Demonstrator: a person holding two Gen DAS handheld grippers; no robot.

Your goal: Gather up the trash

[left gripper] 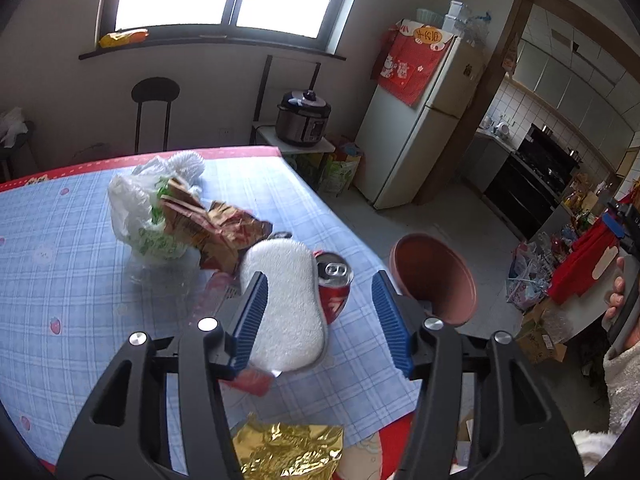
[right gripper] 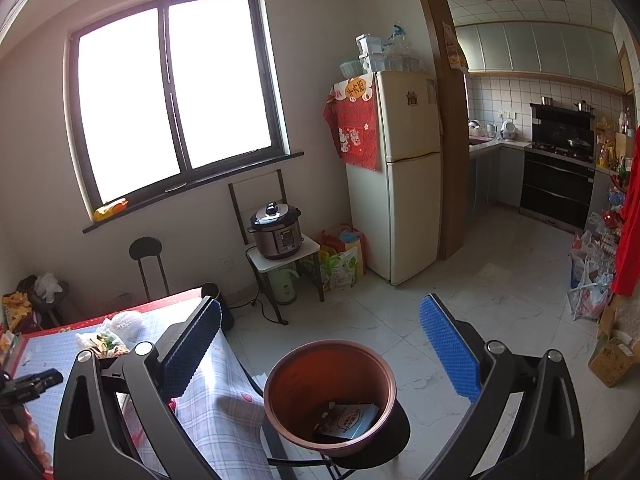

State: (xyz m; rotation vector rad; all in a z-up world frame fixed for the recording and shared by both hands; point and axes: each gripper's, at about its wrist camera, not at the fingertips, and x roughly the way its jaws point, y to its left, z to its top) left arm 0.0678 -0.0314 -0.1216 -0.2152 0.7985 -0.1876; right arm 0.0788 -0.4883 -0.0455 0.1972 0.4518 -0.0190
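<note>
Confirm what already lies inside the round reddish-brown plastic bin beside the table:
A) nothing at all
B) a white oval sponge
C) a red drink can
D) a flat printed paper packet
D: the right wrist view looks straight down into the reddish-brown bin and shows a flat printed packet on its bottom, while the red drink can and the white oval sponge sit on the checked tablecloth in the left wrist view.

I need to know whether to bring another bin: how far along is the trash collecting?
Early on. Done: one flat packet lies in the brown bin. In hand: nothing; the right hand-held gripper is open above the bin, and the left hand-held gripper is open over the white sponge and red can. Left on the table: crumpled wrappers, plastic bag, gold foil.
</note>
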